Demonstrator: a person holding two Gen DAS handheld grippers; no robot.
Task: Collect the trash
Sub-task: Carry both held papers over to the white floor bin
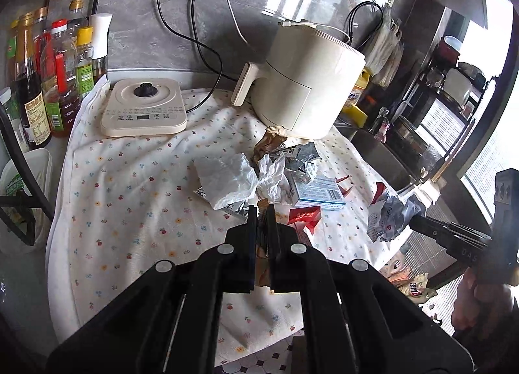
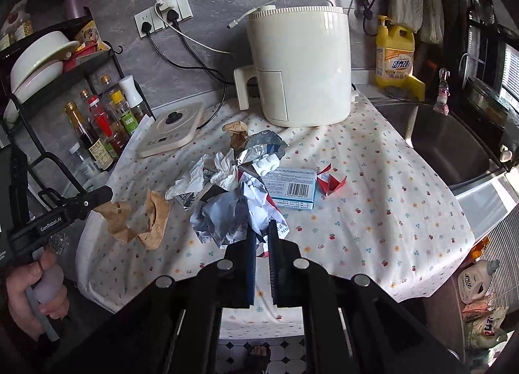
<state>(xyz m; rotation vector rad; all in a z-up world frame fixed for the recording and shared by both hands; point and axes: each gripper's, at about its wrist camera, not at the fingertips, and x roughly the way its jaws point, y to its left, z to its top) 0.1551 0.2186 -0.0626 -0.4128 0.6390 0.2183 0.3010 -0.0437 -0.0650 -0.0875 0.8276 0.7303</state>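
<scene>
Both my grippers' jaws hold flimsy trash, brown paper (image 2: pixel 136 221) left, printed wrapper (image 2: pixel 233 215) right, so either could slip free.

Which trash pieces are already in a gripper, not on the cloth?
Two: the brown paper scrap pinched by the left gripper, and the crumpled white printed paper in the right gripper. The blue box and others lie on the cloth.

Take the cream air fryer with side handle (image 2: pixel 298 69) as landmark. In front of it a heap of crumpled paper, foil and a blue barcode box (image 2: pixel 293 190) blocks your way. Front-right of it the floral tablecloth (image 2: pixel 389 199) lies bare; flat cream induction cooker (image 2: pixel 170 135) and a row of sauce bottles (image 1: pixel 48 78) crowd its left.
</scene>
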